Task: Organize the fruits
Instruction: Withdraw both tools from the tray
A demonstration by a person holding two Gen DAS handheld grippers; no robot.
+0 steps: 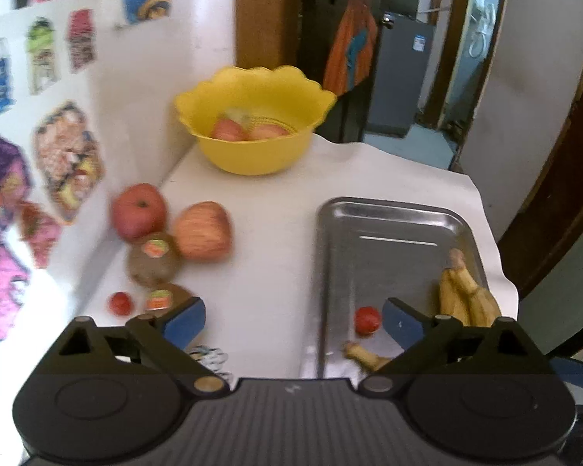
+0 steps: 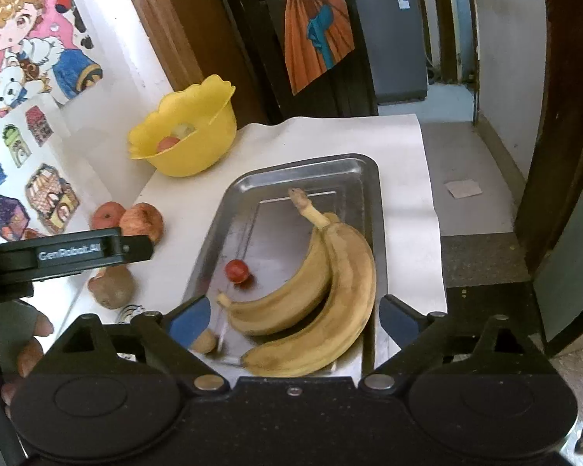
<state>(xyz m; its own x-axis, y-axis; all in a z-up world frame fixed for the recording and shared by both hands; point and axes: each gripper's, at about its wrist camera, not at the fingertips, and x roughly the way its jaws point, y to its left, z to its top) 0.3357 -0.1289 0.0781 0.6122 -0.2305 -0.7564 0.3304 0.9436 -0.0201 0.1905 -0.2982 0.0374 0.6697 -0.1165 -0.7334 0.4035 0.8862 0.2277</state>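
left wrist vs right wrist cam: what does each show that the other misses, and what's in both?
Left wrist only: a small red fruit on the tabletop and a second stickered kiwi beside it.

Right wrist only: the full pair of bananas, a small brown fruit at the tray's near corner, and the left gripper's body with the person's fingers.

Both: yellow bowl holding fruit, steel tray with a small red fruit, two apples, each camera's own gripper open and empty.
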